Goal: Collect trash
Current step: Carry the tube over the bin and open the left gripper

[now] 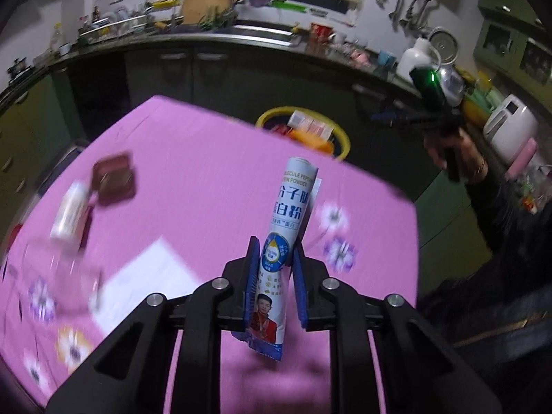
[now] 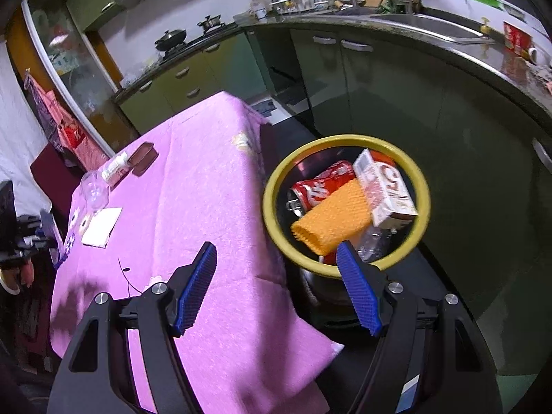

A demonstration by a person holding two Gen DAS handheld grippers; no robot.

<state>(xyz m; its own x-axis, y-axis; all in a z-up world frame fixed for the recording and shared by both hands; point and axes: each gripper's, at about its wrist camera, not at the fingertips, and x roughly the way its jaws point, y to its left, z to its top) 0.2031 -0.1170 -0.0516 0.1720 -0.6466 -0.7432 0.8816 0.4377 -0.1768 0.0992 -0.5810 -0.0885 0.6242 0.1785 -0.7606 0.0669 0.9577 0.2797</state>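
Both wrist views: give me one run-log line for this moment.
left gripper: shut on protein powder sachet over pink table | right gripper: open, empty, near yellow bin | bin: cola can, carton

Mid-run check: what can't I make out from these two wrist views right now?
- Left wrist view: the glass and white bottle on the table are smeared by motion blur.
- Left wrist view: the table edge cuts off the yellow bin.
- Right wrist view: the bin's bottom is buried under the orange foam sleeve and carton.
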